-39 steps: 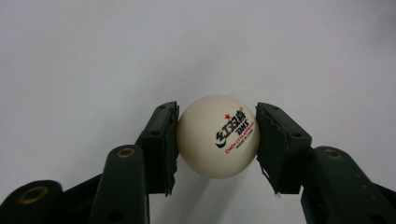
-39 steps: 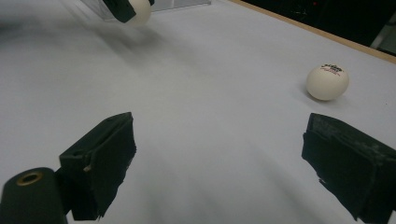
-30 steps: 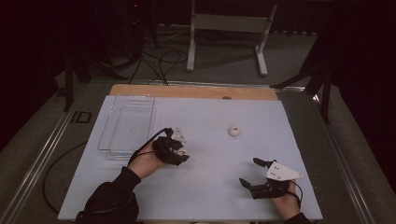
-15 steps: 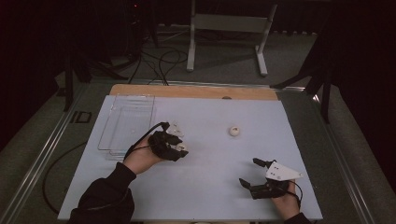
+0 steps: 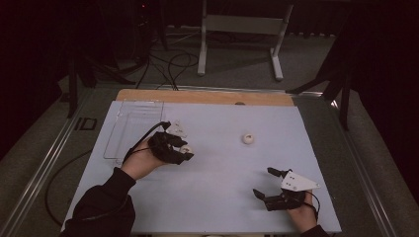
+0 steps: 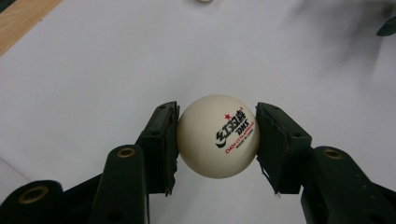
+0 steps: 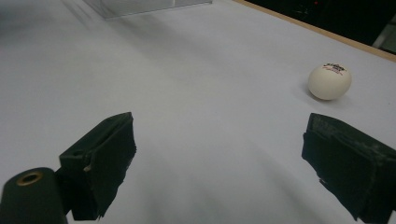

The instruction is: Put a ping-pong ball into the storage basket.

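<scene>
my left gripper (image 6: 217, 140) is clamped on a white table-tennis ball (image 6: 218, 136): the two black pads (image 6: 164, 140) press on its opposite sides, and the ball sits squarely between them with its printed logo turned up toward me. below the ball is plain white table (image 6: 93, 70), and the shadow there makes me think the ball is off the surface, carried rather than resting. in the high view the same gripper (image 5: 184, 150) points away from my left hand (image 5: 143, 160), with the ball (image 5: 186, 148) at its tips.

just beyond those fingers on the outer side lies the clear tray (image 5: 129, 129), near but not under the ball. so i judge the step in hand as the carry: one ball picked, the tray the likely place for it. the next move calls for swinging the fingers over the tray's rim, getting low inside it, and only then letting go, since a ball dropped from height will bounce or roll out.

my right gripper (image 7: 219, 154) is spread wide with nothing between its pads. the second ball (image 7: 329, 81) lies ahead of its far-side finger, well apart from it, untouched on the table. that one comes after.
</scene>
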{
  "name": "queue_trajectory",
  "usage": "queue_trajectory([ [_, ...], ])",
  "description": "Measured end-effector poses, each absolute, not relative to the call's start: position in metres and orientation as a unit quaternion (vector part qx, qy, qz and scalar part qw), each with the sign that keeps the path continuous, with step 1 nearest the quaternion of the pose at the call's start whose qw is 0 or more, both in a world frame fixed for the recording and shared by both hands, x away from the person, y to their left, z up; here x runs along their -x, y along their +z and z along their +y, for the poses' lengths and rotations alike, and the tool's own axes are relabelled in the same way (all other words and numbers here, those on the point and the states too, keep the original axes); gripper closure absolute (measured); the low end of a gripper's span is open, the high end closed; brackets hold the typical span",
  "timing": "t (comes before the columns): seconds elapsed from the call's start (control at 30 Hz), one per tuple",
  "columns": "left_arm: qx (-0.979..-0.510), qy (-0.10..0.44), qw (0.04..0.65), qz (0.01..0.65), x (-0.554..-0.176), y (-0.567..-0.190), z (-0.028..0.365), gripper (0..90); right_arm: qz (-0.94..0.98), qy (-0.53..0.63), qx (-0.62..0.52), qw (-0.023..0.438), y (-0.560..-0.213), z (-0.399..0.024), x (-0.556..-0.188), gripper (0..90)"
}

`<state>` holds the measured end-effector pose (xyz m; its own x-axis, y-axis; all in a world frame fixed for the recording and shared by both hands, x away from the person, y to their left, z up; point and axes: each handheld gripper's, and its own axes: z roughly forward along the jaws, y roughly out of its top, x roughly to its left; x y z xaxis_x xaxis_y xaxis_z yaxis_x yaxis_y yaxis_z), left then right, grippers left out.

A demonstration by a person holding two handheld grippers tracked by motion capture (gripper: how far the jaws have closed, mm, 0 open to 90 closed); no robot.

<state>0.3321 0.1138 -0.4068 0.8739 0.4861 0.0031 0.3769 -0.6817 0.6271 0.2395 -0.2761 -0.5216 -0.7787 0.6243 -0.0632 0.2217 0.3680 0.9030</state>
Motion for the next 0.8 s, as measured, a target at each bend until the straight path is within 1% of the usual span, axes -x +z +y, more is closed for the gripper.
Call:
queue_trajectory([
  [0.47,-0.902,0.103,0.333,0.253,-0.335,-0.382,0.143,52.4,0.802,0.496,-0.262,0.204,-0.522,-0.276,-0.239,9.5],
  [0.8,-0.897,0.111,0.334,0.268,-0.338,-0.373,0.163,52.4,0.803,0.495,-0.26,0.205,-0.522,-0.275,-0.239,9.5],
])
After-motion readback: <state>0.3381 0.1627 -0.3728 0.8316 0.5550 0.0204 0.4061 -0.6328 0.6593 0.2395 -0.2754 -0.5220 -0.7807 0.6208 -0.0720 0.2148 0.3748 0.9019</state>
